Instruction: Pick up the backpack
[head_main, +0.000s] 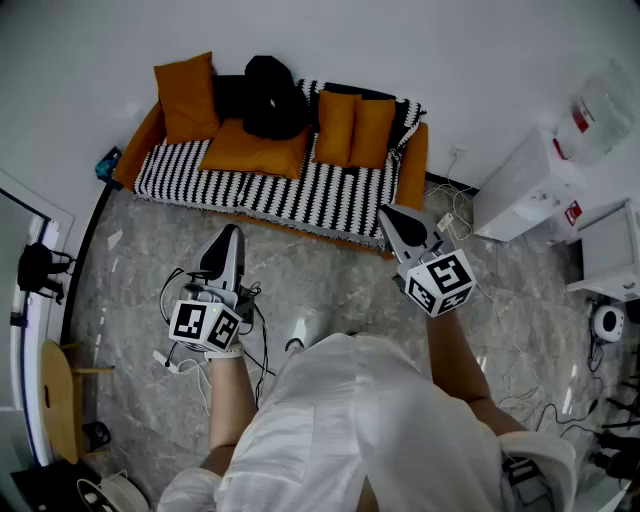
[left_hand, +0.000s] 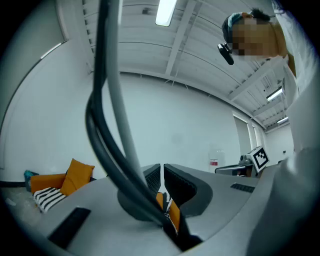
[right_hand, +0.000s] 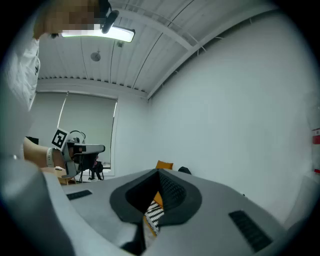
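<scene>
Your left hand-held gripper (head_main: 231, 235) is clenched: in its own view the two jaws stand together with nothing between them (left_hand: 162, 181), and a dark cable (left_hand: 107, 145) crosses close in front of the lens. Your right hand-held gripper (head_main: 390, 215) is clenched too, its jaws meeting at the tip and empty (right_hand: 159, 176). You hold both level and well apart, left and right of your body, pointing toward the far side of the room above the grey marbled floor (head_main: 330, 290).

Just beyond their tips stands the sofa (head_main: 330, 195), black-and-white striped, against the far wall (head_main: 400, 40). The backpack (head_main: 272, 95) is black and sits on the sofa's seat against the backrest, left of the middle. It is well apart from both hand-held grippers. Orange cushions (head_main: 185, 95) lie on either side of it and one lies in front of it. A white cabinet (head_main: 520, 185) stands at the right.
</scene>
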